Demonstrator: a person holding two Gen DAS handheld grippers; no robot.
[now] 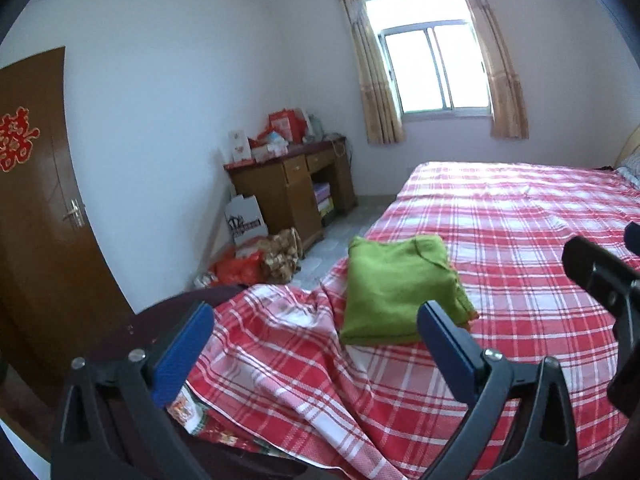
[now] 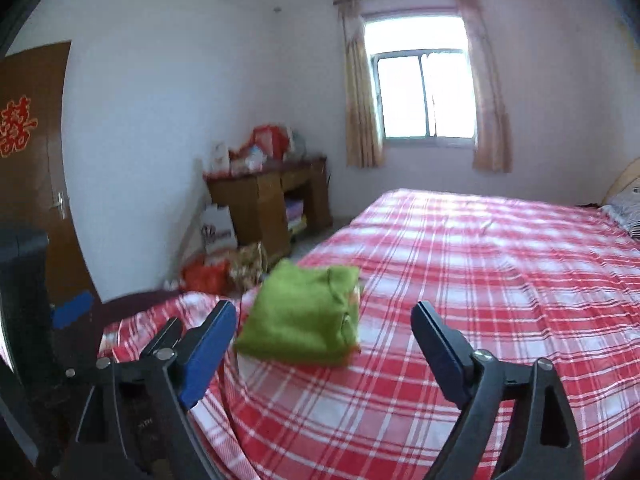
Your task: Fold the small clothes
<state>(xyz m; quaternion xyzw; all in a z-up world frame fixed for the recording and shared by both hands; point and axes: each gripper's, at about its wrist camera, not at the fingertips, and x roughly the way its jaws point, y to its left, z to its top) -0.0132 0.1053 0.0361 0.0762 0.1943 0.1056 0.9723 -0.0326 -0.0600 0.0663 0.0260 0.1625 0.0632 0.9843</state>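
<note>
In a bedroom with a window on the far wall, the folded green knitted garment (image 1: 400, 292) lies near the left edge of the red-and-white checked bed sheet (image 1: 520, 240), and the left gripper (image 1: 316, 344) and right gripper (image 2: 324, 344) both stand wide apart and empty on its near side, probably because the folding is finished.

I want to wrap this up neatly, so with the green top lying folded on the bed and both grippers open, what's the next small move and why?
Probably just draw both grippers back and leave it. The green top already lies as a compact folded bundle on the checked bedspread, near the bed's corner. The left gripper and right gripper are open and empty, clear of the cloth. No other small garment shows on the bed.
</note>
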